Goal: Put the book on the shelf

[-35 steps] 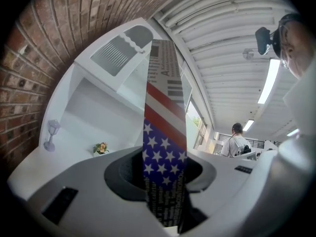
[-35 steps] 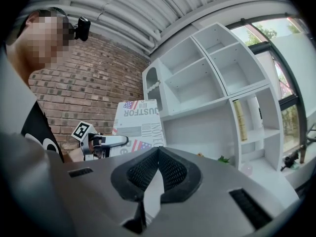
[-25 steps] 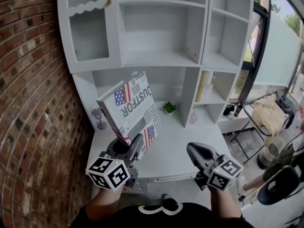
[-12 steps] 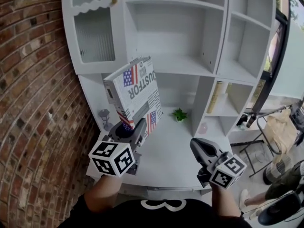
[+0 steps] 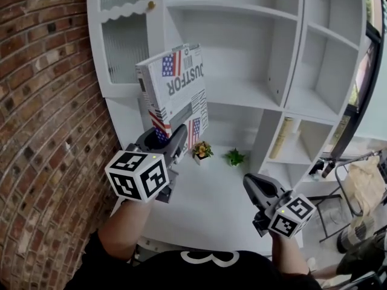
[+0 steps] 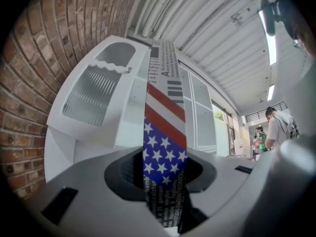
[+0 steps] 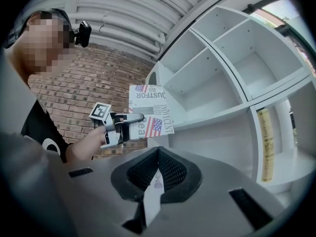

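The book (image 5: 175, 92), white with US flag prints and black lettering, stands upright in the air in front of the white shelf unit (image 5: 242, 92). Its top reaches the level of the wide middle compartment. My left gripper (image 5: 171, 142) is shut on the book's lower edge; in the left gripper view the flag-printed spine (image 6: 165, 132) rises straight up between the jaws. My right gripper (image 5: 257, 189) hovers low on the right over the desk, shut and empty, its pads touching at the tips (image 7: 158, 154). From there the book (image 7: 150, 113) shows to the left.
A brick wall (image 5: 42, 101) runs close on the left. A ribbed-glass cabinet door (image 5: 124, 41) is beside the book. Two small potted plants (image 5: 202, 150) (image 5: 234, 157) stand at the back of the desk (image 5: 211, 204). A yellowish book (image 5: 283, 139) leans in a lower right cubby.
My left gripper has raised the book from desk height up toward the middle shelf compartment. The right gripper has stayed low on the right.
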Motion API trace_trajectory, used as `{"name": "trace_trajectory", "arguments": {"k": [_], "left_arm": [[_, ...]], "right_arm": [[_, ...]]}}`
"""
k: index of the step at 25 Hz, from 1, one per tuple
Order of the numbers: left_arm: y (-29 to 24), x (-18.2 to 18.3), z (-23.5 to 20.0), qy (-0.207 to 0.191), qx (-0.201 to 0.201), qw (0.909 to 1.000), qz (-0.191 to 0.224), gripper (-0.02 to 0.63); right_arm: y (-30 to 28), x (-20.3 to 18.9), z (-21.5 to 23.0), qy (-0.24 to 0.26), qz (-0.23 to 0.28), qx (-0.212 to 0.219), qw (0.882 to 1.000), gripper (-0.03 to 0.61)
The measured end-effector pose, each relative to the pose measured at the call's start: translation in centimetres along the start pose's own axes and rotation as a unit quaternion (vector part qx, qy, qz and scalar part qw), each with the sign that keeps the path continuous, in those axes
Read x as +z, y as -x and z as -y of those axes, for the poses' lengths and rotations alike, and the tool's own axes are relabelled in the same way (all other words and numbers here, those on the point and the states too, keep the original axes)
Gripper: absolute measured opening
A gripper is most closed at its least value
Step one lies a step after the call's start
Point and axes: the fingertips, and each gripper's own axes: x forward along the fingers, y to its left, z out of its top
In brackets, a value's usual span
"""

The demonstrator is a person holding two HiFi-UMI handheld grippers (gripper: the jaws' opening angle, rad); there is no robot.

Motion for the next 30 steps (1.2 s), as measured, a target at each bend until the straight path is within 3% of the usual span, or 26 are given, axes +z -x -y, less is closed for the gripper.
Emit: {"name": "trace_trajectory", "arguments": {"k": [11,20,30], "left_arm": [[-4.6,4.5,-1.0,-0.020,0.026,0.9993,0.018,0.152],[-9.0,5.6,-2.4,-0.038,0.063,0.9973,0.009,0.152],[-14.3,6.1,-3.9,-0.079,0.103,0.9915,-0.012,0.152]], "right_arm": [[-0.6,-0.2,2.8,0.011,-0.013,0.033,0.999,0.012],[-0.1,-1.4,5.4,0.006,-0.022,0.056,0.998,0.011],[0.6,-3.1,8.1,-0.017,-0.024,0.050,0.998,0.012]]}}
